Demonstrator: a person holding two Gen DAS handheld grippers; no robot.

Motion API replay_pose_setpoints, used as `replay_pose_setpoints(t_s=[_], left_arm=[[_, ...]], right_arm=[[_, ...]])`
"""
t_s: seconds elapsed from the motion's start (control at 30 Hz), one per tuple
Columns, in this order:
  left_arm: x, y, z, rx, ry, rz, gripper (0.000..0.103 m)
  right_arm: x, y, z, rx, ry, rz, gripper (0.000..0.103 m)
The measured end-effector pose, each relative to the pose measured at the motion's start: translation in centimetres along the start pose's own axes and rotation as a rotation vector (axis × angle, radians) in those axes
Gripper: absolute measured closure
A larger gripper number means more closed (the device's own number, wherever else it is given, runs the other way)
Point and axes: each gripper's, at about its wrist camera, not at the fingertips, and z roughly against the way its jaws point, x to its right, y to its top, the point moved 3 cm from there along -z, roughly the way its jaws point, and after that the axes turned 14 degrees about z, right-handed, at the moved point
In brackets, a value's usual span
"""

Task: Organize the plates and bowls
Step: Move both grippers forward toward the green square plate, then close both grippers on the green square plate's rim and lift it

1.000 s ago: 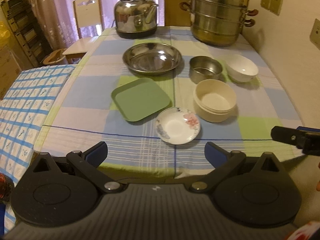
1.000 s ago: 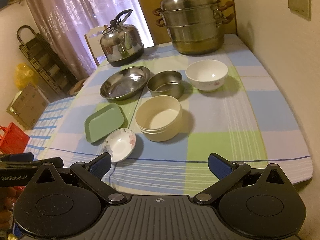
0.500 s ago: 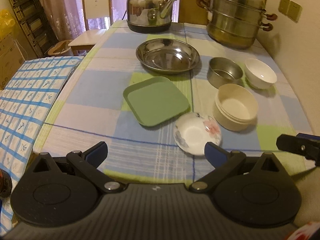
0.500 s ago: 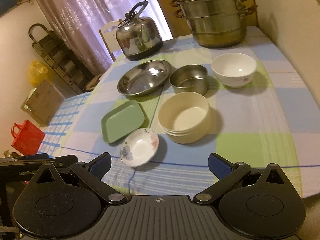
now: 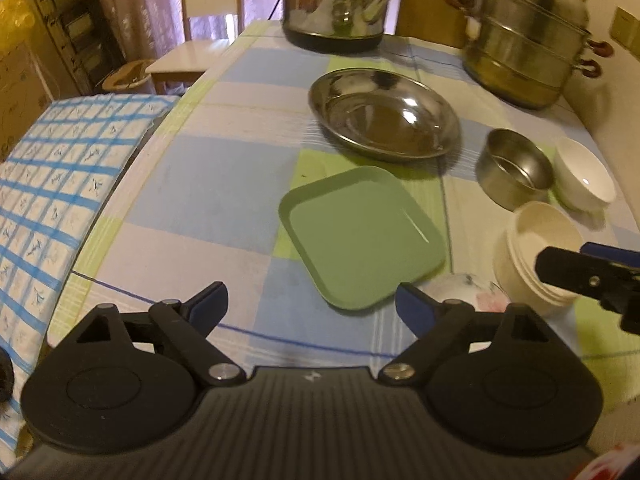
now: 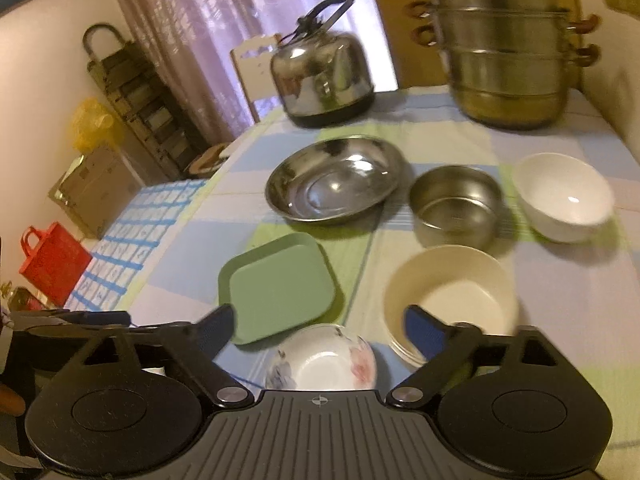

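Observation:
A green square plate (image 5: 360,236) (image 6: 278,286) lies mid-table. A small floral saucer (image 6: 322,362) (image 5: 464,286) sits just in front of it. A cream bowl (image 6: 450,300) (image 5: 538,248), a steel bowl (image 6: 456,206) (image 5: 514,168), a white bowl (image 6: 564,196) (image 5: 584,178) and a steel plate (image 6: 334,180) (image 5: 384,114) lie beyond. My left gripper (image 5: 310,304) is open above the table's near edge, just short of the green plate. My right gripper (image 6: 320,330) is open, its fingers on either side of the saucer, above it.
A steel kettle (image 6: 322,76) and a stacked steamer pot (image 6: 506,52) stand at the table's far end. A wall runs along the right. A checked blue cloth (image 5: 52,184), a chair (image 5: 200,24) and a rack lie to the left.
Both grippers have moved forward over the table and closer to the dishes. The right gripper now hangs over the saucer. Both stay open.

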Motion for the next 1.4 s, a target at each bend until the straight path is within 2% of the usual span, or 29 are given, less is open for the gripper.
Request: replay_pose_setpoints(t_s=[0.1, 0.27, 0.33, 0.43, 0.67, 0.73, 0.83, 0.97, 1.13, 1.3, 1.4], left_arm=[[-0.3, 0.5, -1.4, 0.004, 0.000, 0.011, 0.017], [-0.5, 0.9, -3.9, -0.023, 0.004, 0.023, 0.032], [-0.4, 1.1, -4.8, -0.033, 0.002, 0.022, 0.044], [-0.4, 1.3, -5.9, -0.049, -0.005, 0.022, 0.049], [-0.4, 1.6, -7.6, -0.076, -0.018, -0.003, 0.059], [-0.5, 1.7, -8.2, -0.092, -0.024, -0.002, 0.065], [-0.6, 1.6, -8.8, -0.115, -0.034, -0.006, 0.068], [-0.6, 1.7, -9.1, -0.127, -0.053, -0.016, 0.074], [-1.1, 2.1, -9.4, -0.138, -0.066, -0.024, 0.089], [-1.9, 2.7, -9.6, -0.126, -0.060, -0.030, 0.092], [-2.7, 3.4, -9.8, -0.109, -0.032, -0.032, 0.093]], right_arm=[[-0.6, 0.6, -2.3, -0.020, -0.001, 0.028, 0.023], [-1.0, 1.2, -6.1, -0.057, -0.022, 0.064, 0.033], [-1.1, 1.4, -7.4, -0.072, -0.033, 0.063, 0.040], [-1.2, 1.6, -9.2, -0.089, -0.048, 0.066, 0.049], [-1.3, 1.8, -12.3, -0.134, -0.093, 0.081, 0.057], [-1.2, 1.7, -13.0, -0.149, -0.105, 0.075, 0.061], [-1.0, 1.4, -13.9, -0.169, -0.113, 0.065, 0.069], [-0.6, 1.1, -14.5, -0.184, -0.124, 0.039, 0.071], [-0.1, 0.8, -14.9, -0.195, -0.142, 0.019, 0.082], [-0.3, 0.7, -14.8, -0.203, -0.127, 0.006, 0.089], [-1.2, 0.6, -14.8, -0.214, -0.092, 0.006, 0.089]])
